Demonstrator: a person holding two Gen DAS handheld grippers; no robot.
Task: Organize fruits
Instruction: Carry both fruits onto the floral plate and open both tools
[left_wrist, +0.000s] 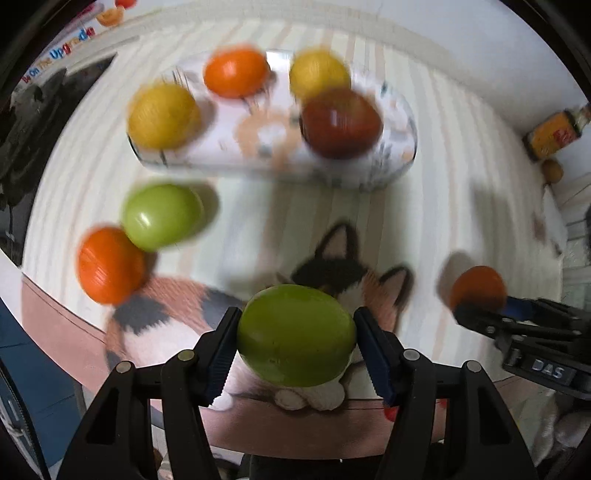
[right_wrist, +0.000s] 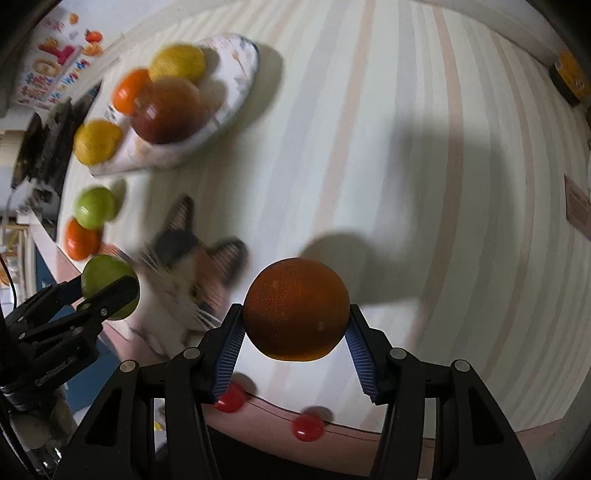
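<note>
While pinched between the left gripper's pads, green apple: smooth, glossy, round; orange likewise in right gripper.

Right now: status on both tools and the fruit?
Left tool shut on green apple. Right tool shut on orange. Tray holds four fruits. Path to tray open.
</note>
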